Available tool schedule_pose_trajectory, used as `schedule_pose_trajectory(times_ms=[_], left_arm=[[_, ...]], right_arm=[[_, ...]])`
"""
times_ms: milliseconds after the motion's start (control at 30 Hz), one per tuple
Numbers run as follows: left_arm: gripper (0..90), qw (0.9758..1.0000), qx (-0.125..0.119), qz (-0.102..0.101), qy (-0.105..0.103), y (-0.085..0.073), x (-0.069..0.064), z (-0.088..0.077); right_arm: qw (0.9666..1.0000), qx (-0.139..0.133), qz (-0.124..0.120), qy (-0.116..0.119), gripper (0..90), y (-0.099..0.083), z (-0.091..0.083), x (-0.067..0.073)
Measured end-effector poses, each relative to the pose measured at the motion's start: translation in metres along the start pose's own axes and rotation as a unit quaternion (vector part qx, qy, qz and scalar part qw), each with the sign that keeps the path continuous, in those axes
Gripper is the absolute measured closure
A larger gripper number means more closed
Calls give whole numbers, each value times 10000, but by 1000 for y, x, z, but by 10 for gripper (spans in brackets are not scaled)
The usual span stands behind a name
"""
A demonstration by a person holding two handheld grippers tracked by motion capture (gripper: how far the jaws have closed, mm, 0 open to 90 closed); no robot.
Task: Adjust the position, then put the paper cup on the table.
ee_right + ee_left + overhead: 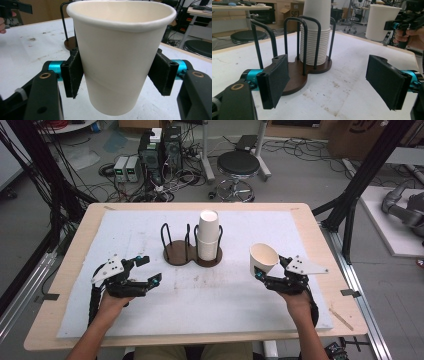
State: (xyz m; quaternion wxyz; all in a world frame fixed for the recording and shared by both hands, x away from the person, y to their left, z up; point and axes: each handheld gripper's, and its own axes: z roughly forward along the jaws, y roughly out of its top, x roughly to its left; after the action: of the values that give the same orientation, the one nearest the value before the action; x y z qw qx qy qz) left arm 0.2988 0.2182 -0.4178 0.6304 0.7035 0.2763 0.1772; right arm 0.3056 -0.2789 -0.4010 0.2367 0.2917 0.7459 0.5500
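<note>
Your right gripper (264, 272) is clamped on a single white paper cup (263, 259), its pads pressing the cup's wall from both sides about halfway up, as the right gripper view shows (120, 52). The cup hangs clear of the white foam mat (150, 310), mouth upward and tipped a little, so its long axis leans slightly off vertical. What matters for the next move is where the dark brown, figure-eight wooden cup holder with black wire loops (192, 254) lies from that cup: it sits to the cup's left and a little farther from you, near the middle of the table. Your right hand is the nearer one to the holder's filled bay, while your left gripper (141, 270) rests low over the mat on the holder's other side, jaws wide apart and holding nothing; in its own view the pads (275, 80) stand open facing the holder (294, 75). Count what you have: one holder with two round bays, the right bay carrying one tall stack of nested white paper cups (208, 237), the left bay bare; the stack's rims show in the left gripper view (315, 47), too many and too tight to count surely. One loose cup, in your grip, and two grippers.
</note>
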Motion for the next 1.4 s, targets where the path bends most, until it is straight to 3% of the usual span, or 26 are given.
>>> schedule_pose_trajectory(times_ms=[433, 733, 767, 933, 1300, 1400], left_arm=[[189, 10000, -16, -34, 18, -1, 0, -1], [189, 10000, -29, -63, 39, -2, 2, -2], [189, 10000, -32, -63, 38, -2, 2, -2], [190, 9999, -31, -90, 54, -2, 3, -2], [189, 9999, -12, -90, 62, -2, 2, -2], [189, 10000, 5, -74, 56, -3, 2, -1]], right_arm=[[9996, -61, 62, -274, 345, -2, -5, -6], [9975, -36, 84, -706, 345, -5, -6, -11], [9964, -17, 89, -837, 345, -6, -4, -14], [9942, 68, 118, -1068, 345, -8, 3, -20], [9892, 222, 364, -1404, 343, -15, 27, -35], [9872, 381, 454, -1484, 343, -17, 33, -37]])
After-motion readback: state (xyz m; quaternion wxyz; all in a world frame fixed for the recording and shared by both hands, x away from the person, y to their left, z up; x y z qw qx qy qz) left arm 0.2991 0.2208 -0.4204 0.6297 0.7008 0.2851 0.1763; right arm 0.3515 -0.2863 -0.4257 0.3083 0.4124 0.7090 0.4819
